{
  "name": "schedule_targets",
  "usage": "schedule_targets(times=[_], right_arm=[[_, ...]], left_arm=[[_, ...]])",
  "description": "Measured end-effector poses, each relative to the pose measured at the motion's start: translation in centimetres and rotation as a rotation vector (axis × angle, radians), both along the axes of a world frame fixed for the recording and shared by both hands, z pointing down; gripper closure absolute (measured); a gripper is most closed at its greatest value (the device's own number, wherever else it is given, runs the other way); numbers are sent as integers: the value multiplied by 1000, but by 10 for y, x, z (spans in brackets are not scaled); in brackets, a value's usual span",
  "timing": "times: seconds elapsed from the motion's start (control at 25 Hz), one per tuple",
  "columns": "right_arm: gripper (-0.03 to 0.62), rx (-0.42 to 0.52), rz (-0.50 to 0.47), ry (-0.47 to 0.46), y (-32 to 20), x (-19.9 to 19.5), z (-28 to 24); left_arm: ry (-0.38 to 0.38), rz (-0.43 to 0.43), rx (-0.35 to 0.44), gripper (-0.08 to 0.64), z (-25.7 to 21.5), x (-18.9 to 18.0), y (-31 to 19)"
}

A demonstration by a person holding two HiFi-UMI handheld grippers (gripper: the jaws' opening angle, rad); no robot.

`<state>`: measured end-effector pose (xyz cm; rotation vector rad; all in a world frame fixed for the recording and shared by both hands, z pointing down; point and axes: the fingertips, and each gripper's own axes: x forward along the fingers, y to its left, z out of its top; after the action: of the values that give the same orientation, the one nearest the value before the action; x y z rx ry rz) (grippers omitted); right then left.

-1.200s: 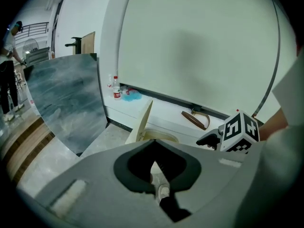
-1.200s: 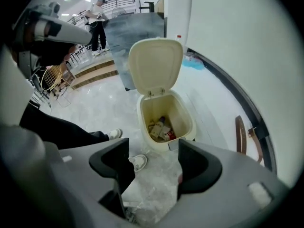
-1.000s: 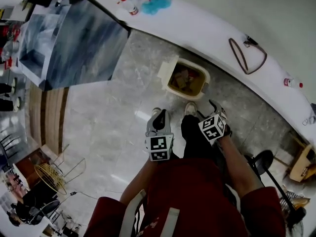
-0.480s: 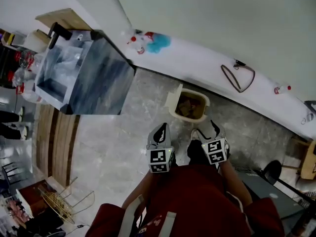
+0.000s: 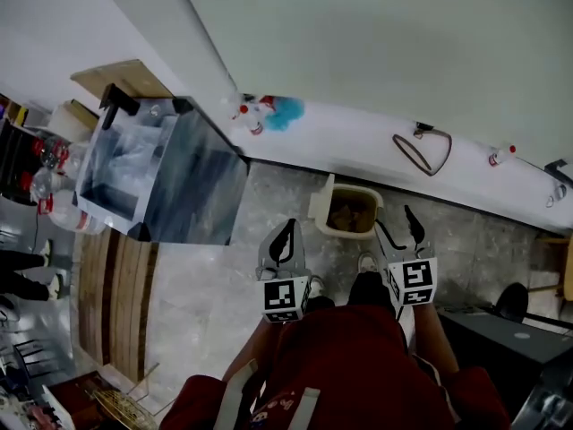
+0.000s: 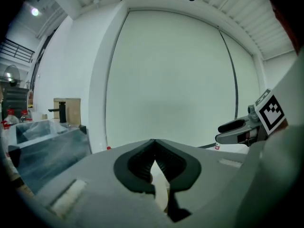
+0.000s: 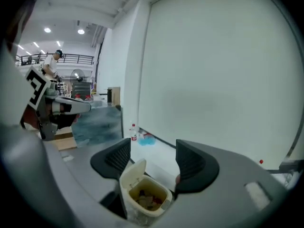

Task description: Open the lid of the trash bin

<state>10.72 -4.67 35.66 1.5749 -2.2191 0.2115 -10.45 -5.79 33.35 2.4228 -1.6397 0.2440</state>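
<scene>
**Bin lid up, both grippers held in the air short of it**

Nearest the head camera is the person's red top [image 5: 349, 365], on the near side of the trash bin [image 7: 142, 216]. From it both arms reach toward the bin.

The left gripper [image 5: 290, 225] hangs short of the bin and to its left. Its jaws are pressed together at the tips and hold nothing. The right gripper [image 5: 395, 219] hangs just short of the bin's right corner. Its jaws stand wide apart, though they have just been closing a little. Nothing is caught between them. In the right gripper view the bin shows through the gap, lower and farther off, untouched by either pad.

A pale shoe [image 5: 367, 262] stands on the grey marbled floor [image 5: 206, 276], just on the near side of the bin.

The bin itself is cream-coloured and stands on that floor against a low white ledge [image 5: 358, 150]. Its lid [image 7: 133, 171] is already raised and stands upright at the bin's left edge. Brownish rubbish [image 5: 352, 215] lies inside.

Left of the bin stands a large box with glassy walls [image 5: 170, 173].

On the ledge beyond the bin lies a dark loop of cable [image 5: 421, 155], and farther right a small bottle [image 5: 498, 157]. To the bin's far left on the same ledge are red-capped bottles [image 5: 246, 115] and a blue bundle [image 5: 285, 113].

Behind everything rises a plain pale wall [image 5: 358, 43].
</scene>
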Motion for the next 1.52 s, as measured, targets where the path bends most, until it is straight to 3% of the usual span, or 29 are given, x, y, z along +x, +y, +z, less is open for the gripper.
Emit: schedule_targets(times=[0.24, 0.48, 0.6, 0.68, 0.92, 1.32, 1.52], right_arm=[[307, 215, 68, -26, 4, -9, -83], [316, 437, 124, -54, 24, -10, -161], [319, 568, 150, -28, 40, -13, -197], [322, 608, 155, -15, 47, -16, -209], [367, 620, 173, -2, 58, -13, -214], [592, 599, 167, -4, 67, -17, -205], [592, 582, 158, -5, 66, -17, -202]], left_arm=[[-28, 34, 159, 555, -62, -16, -2], [4, 60, 330, 555, -128, -13, 3], [4, 58, 450, 555, -157, -9, 14], [-6, 61, 481, 555, -165, -8, 20], [6, 71, 486, 555, -173, -9, 31], [19, 84, 479, 555, -170, -6, 43], [14, 91, 472, 555, -168, -3, 43]])
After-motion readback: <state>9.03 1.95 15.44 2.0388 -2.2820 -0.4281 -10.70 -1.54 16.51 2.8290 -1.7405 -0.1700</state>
